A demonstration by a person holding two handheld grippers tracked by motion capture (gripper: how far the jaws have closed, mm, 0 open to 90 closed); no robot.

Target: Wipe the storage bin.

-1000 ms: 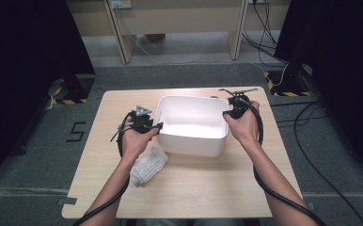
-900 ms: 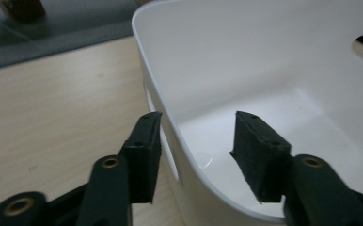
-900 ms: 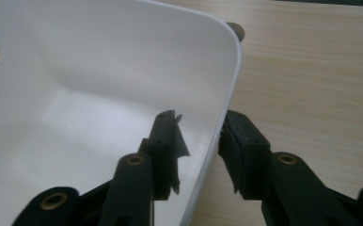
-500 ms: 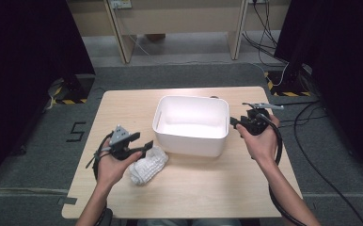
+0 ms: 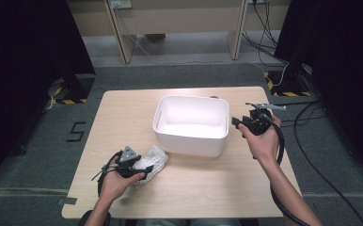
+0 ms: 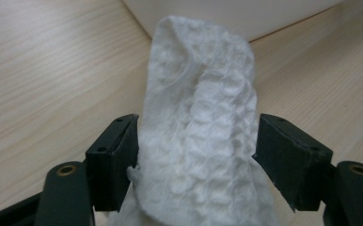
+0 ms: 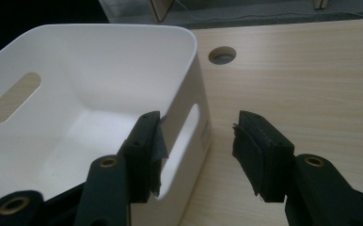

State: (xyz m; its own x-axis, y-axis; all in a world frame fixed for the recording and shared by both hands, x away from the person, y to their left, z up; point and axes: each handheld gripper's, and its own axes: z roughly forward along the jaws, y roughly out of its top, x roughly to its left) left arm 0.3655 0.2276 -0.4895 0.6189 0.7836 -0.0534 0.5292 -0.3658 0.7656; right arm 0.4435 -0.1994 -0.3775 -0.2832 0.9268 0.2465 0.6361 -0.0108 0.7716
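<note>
While the left gripper (image 5: 139, 172) sits at the lower left of the high view, its jaws have just been opening and stand apart around the white cloth (image 6: 198, 136), which lies on the table (image 5: 123, 117) just beside the white bin (image 5: 191, 141). At centre right, the right gripper (image 5: 240, 123) is also spread, holding nothing, beside the bin's wall.

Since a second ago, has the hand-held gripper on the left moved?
Yes. The left hand-held gripper has left the white bin's left side and come toward the table's near edge, to the white cloth, which now lies between its open jaws.
</note>
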